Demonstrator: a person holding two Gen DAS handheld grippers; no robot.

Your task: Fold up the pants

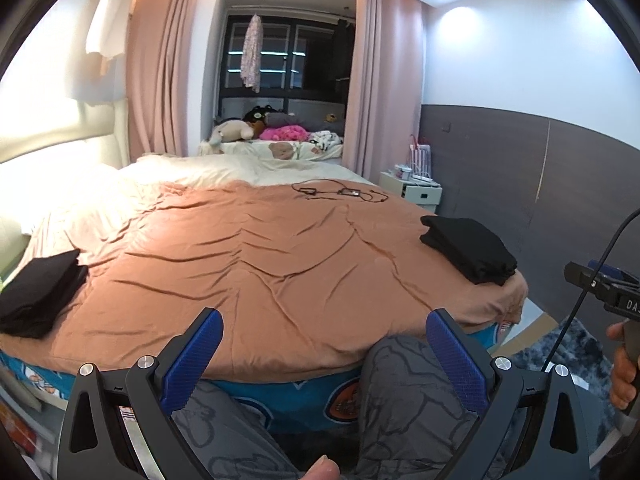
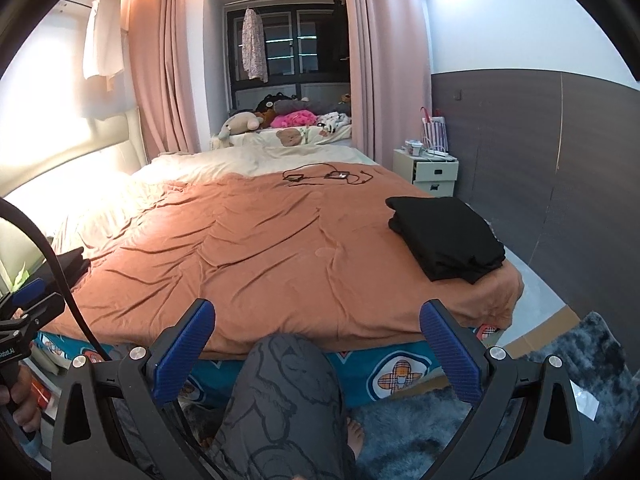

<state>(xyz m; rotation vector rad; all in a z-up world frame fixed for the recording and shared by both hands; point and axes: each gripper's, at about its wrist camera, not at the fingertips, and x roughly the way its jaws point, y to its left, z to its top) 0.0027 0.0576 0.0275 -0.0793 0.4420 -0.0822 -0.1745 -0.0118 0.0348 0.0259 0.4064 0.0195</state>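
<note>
Presently both tools are held back from the bed [image 1: 280, 264], short of its near edge: the left gripper [image 1: 323, 354] and the right gripper [image 2: 316, 346] each have jaws spread wide and hold nothing. Two stacks of black pants are counted, both already folded: one at the bed's left edge [image 1: 38, 294], one at its right corner [image 2: 446, 236]. Risk: the right stack sits close to the corner, so a careless grab could drag it off onto the floor or undo its folds. One tangle of cables [image 2: 326, 176] lies at the far side, well apart.
</note>
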